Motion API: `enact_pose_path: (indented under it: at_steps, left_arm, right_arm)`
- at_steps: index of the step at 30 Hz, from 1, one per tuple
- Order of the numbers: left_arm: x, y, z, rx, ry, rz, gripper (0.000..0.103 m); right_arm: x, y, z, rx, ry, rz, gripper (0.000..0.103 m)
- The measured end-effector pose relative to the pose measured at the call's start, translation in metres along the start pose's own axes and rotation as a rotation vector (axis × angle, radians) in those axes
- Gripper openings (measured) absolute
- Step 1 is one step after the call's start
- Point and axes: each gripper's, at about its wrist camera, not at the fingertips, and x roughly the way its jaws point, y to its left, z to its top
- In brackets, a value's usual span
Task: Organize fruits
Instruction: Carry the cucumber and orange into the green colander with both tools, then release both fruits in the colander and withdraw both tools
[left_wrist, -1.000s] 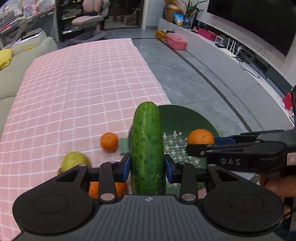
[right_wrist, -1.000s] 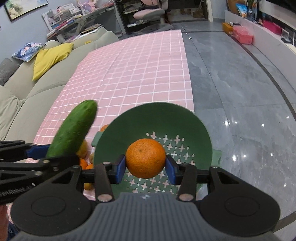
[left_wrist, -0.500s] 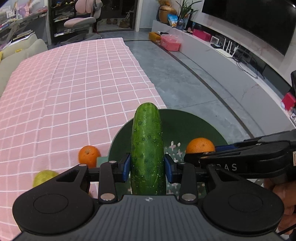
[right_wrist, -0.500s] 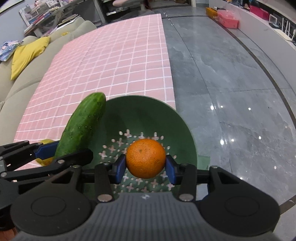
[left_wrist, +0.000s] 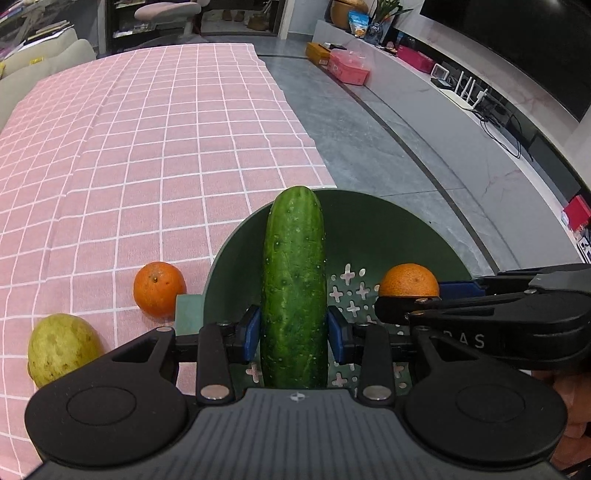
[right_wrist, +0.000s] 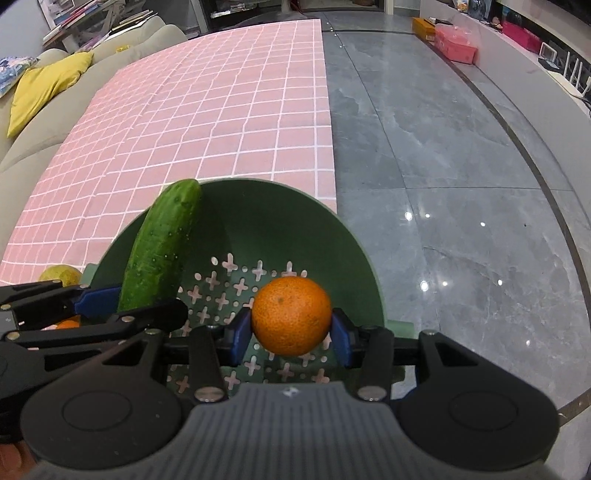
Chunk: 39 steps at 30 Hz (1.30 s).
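Observation:
My left gripper (left_wrist: 294, 338) is shut on a green cucumber (left_wrist: 294, 284) and holds it over the left part of the green colander (left_wrist: 369, 225). My right gripper (right_wrist: 291, 334) is shut on an orange (right_wrist: 291, 315) and holds it over the colander's perforated bottom (right_wrist: 236, 284). The cucumber (right_wrist: 162, 247) and the left gripper also show at the left of the right wrist view. The held orange (left_wrist: 408, 280) shows at the right of the left wrist view.
A loose orange (left_wrist: 159, 289) and a yellow-green fruit (left_wrist: 61, 347) lie on the pink checked tablecloth (left_wrist: 147, 147) left of the colander. The table edge runs just right of the colander, with grey floor (right_wrist: 461, 166) beyond. A sofa with a yellow cushion (right_wrist: 44, 88) stands at left.
Both grippers have moved forward and to the right with their loads, so that the cucumber and the orange now hang over the colander. The loose fruits have slid left in view.

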Motion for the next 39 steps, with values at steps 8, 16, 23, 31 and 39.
enact_pose_path:
  at_steps: [8,16,23,31,39]
  left_arm:
    - [-0.025,0.01,0.01,-0.085,-0.076,-0.023,0.066]
    - [-0.072,0.022,0.004,-0.137,-0.138,-0.031,0.066]
    - [-0.11,0.049,-0.033,-0.167,-0.158,0.068,0.072]
    - [-0.142,0.084,-0.088,-0.283,-0.131,0.111,0.072]
    - [-0.162,0.115,-0.13,-0.357,-0.11,0.12,0.072]
  right_arm:
    - [-0.006,0.001,-0.001,-0.011,-0.029,-0.015,0.048]
    - [-0.026,-0.002,-0.001,-0.003,-0.099,0.013,0.057]
    - [-0.06,-0.001,-0.01,-0.005,-0.182,0.057,0.057]
    - [-0.089,0.03,-0.042,-0.106,-0.249,0.093,0.057]
    - [-0.107,0.076,-0.083,-0.18,-0.308,0.128,0.057]
